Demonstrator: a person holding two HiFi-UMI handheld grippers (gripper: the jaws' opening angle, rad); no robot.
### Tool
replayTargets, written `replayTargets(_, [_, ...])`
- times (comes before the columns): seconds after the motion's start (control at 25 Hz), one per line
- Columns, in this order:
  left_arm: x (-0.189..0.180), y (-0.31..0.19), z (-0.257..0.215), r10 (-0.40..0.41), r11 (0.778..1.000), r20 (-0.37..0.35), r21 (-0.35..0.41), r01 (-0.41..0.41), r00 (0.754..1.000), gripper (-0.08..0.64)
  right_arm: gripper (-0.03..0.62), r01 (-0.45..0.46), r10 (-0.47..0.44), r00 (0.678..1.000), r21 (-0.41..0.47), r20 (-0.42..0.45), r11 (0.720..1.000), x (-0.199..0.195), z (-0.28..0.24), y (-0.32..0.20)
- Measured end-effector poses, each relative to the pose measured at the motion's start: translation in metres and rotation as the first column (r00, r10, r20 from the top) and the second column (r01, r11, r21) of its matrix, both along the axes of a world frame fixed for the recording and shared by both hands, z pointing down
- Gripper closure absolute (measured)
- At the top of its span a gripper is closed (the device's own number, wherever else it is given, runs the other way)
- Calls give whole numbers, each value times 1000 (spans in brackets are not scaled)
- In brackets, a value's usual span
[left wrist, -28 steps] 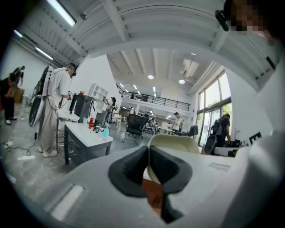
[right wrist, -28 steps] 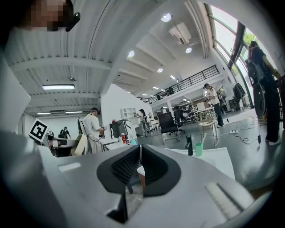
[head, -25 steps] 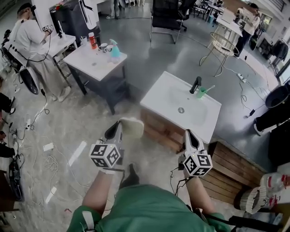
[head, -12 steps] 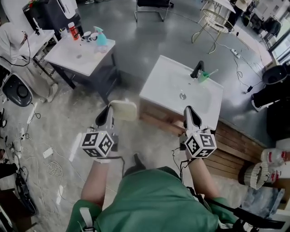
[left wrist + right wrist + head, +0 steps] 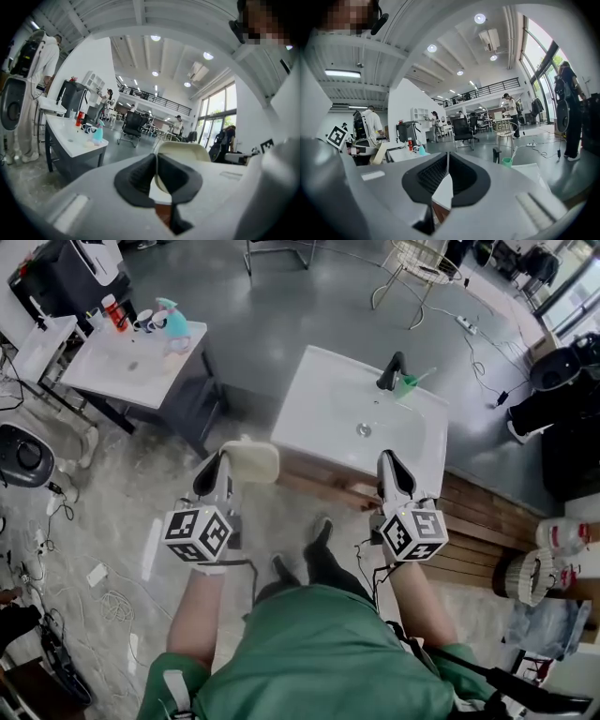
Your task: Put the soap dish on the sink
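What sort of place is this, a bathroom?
Likely an open lab or workshop: the sink stands alone on a concrete floor, with loose cables and an office chair nearby.

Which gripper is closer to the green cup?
Right. The right gripper is at the sink's front edge, in line with the green cup; the left gripper, gripping the soap dish, is beyond the sink's left side.

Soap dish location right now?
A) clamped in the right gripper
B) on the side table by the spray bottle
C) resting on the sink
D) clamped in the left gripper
D: the cream soap dish sits clamped in the left gripper, held in the air short of the sink; the right gripper has its jaws together on nothing.
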State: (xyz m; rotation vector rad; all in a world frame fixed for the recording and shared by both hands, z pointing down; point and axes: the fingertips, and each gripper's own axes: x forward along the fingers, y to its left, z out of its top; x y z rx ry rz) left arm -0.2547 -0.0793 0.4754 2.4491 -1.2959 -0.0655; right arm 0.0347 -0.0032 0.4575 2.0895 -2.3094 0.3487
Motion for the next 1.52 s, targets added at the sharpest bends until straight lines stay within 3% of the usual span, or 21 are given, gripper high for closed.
replayTargets(0.28, [35, -25, -4, -13, 1000, 35, 10, 12, 999, 546, 578, 11, -12, 999, 18, 38, 1000, 35, 7, -36])
replayTargets(0.48, [61, -72, -9, -37, 999, 55, 7, 37, 998, 547, 578, 52, -53, 997, 30, 49, 998, 54, 6, -90])
replayTargets(0.84, [143, -155, -2, -38, 999, 107, -19, 40, 993, 546, 578, 85, -86, 993, 19, 78, 996, 126, 12, -172])
replayTargets(1.08, [193, -188, 3, -10, 999, 150, -33, 15, 989, 546, 578, 72, -74, 993, 26, 88, 997, 170, 12, -200])
replayTargets(1.52, [243, -264, 55, 72, 983, 182, -177, -40, 981, 546, 578, -33, 34, 993, -8, 113, 999, 219, 30, -213])
